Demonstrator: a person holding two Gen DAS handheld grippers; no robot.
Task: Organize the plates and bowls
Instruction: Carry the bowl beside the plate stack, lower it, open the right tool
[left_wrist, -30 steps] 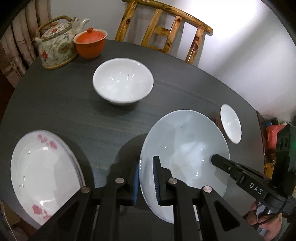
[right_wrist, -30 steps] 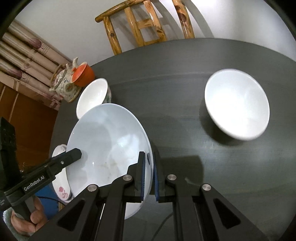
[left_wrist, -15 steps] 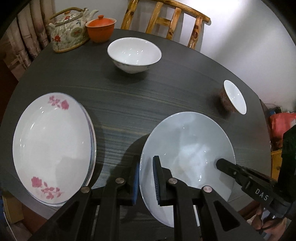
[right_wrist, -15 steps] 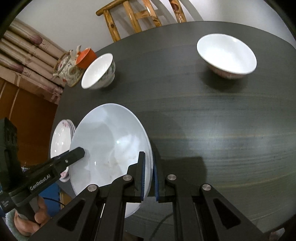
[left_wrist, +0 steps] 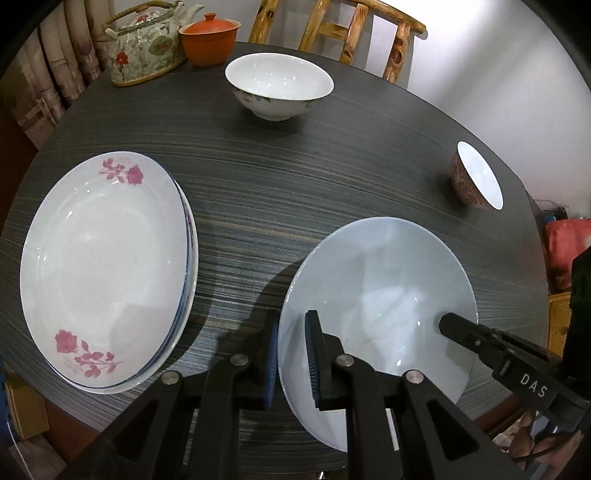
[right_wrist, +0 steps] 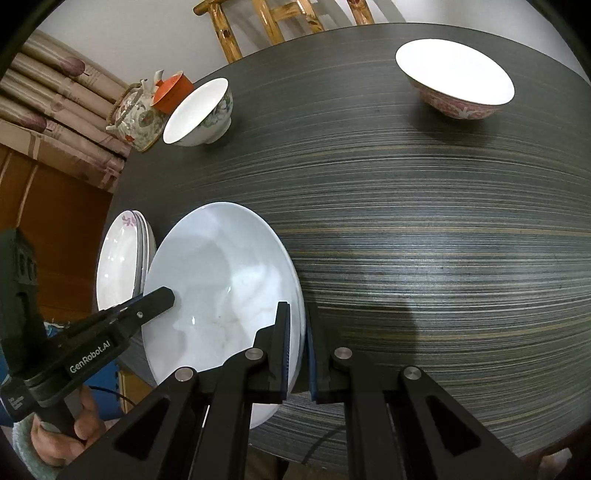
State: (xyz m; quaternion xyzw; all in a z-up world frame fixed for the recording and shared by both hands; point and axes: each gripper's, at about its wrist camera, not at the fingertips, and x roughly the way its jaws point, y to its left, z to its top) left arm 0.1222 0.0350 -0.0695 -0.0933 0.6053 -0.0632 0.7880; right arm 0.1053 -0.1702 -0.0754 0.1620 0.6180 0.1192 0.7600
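A plain pale plate (left_wrist: 376, 295) hangs just above the dark table (left_wrist: 258, 192), carried by both grippers at opposite rims. My left gripper (left_wrist: 291, 354) is shut on its left rim, and the right gripper's finger (left_wrist: 476, 339) shows at the far rim. In the right wrist view my right gripper (right_wrist: 297, 350) is shut on the right rim of the plate (right_wrist: 221, 288), and the left gripper's finger (right_wrist: 147, 306) lies across from it. A stack of pink-flowered plates (left_wrist: 107, 266) (right_wrist: 118, 266) lies just to the left. A white bowl (left_wrist: 279, 85) (right_wrist: 197, 112) and a red-patterned bowl (left_wrist: 476, 177) (right_wrist: 454, 74) stand farther back.
A flowered teapot (left_wrist: 144, 48) and an orange lidded cup (left_wrist: 208, 38) stand at the table's far left edge. A wooden chair (left_wrist: 332, 33) is behind the table. A person's hand (right_wrist: 62, 435) holds the left gripper's handle. The table's front edge runs close under the plate.
Both grippers have drawn the plate back from the white bowl toward the table's near edge and a little lower. The flowered stack has come fully into the left wrist view.
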